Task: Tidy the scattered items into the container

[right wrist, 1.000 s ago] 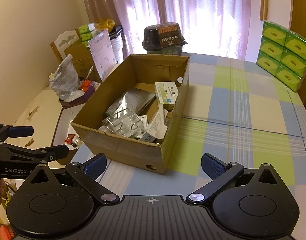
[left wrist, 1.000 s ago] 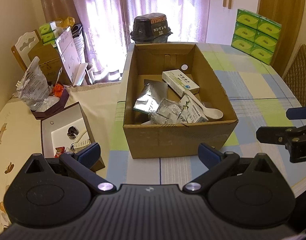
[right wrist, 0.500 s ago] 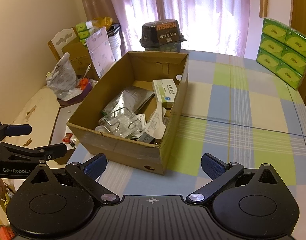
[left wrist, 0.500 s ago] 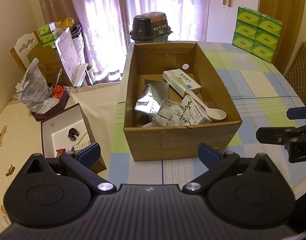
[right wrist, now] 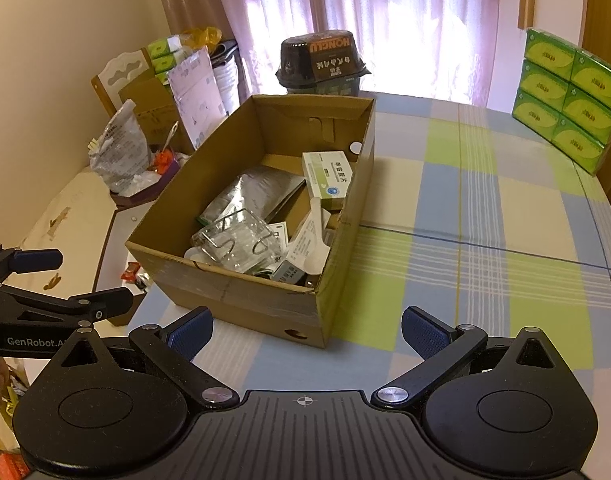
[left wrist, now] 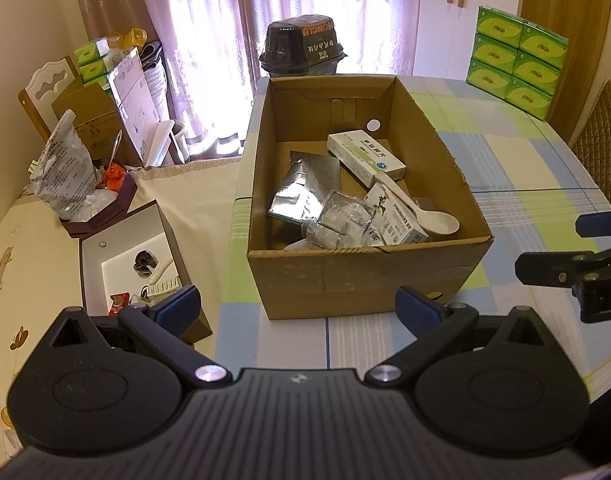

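Observation:
An open cardboard box (left wrist: pixel 357 276) (right wrist: pixel 241 300) stands on the checked tablecloth (right wrist: pixel 485 208). Inside lie a white and green medicine box (left wrist: pixel 365 154) (right wrist: pixel 329 178), a silver foil pouch (left wrist: pixel 301 188) (right wrist: pixel 249 196), a clear glass cup (left wrist: pixel 339 222) (right wrist: pixel 235 240), a white spoon (left wrist: pixel 421 210) (right wrist: pixel 317 236) and another small carton (left wrist: pixel 397 224). My left gripper (left wrist: pixel 297 308) stands open in front of the box's near wall, holding nothing. My right gripper (right wrist: pixel 305 334) is open and bare too, near the box's front right corner. Each gripper shows at the edge of the other's view.
A black bowl pack (left wrist: pixel 303 46) (right wrist: pixel 323 62) sits behind the box. Green tissue packs (left wrist: pixel 517 56) (right wrist: pixel 569 96) are stacked at the far right. Left of the table, a small open white box (left wrist: pixel 129 260), a plastic bag (left wrist: pixel 63 168) and cartons clutter a lower surface.
Both grippers have drifted slightly back and up from the box, which now sits a little farther away. Both stay open.

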### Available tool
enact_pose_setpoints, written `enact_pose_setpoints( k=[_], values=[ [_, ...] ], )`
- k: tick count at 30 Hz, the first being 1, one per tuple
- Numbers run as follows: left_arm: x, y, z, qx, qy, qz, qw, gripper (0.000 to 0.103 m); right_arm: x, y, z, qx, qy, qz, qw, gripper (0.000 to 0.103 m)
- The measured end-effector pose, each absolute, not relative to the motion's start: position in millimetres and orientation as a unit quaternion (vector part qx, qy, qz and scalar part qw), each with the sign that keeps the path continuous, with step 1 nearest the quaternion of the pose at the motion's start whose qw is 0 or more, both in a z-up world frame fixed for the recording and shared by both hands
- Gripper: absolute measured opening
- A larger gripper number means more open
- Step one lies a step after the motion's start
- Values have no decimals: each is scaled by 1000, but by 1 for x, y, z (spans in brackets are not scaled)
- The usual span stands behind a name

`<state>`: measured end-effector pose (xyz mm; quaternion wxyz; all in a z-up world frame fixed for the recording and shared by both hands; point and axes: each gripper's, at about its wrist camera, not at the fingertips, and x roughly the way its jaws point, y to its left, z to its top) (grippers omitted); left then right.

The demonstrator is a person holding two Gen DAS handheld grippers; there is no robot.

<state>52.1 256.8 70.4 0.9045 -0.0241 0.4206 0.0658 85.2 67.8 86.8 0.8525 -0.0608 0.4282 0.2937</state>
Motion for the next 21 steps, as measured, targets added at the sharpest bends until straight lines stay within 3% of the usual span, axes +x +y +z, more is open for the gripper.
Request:
enact_pose_setpoints(
  k=[21],
  values=[
    [60,263,64,-25,423,66,903,102,90,71,80,-61,434,291,851,103]
  ],
)
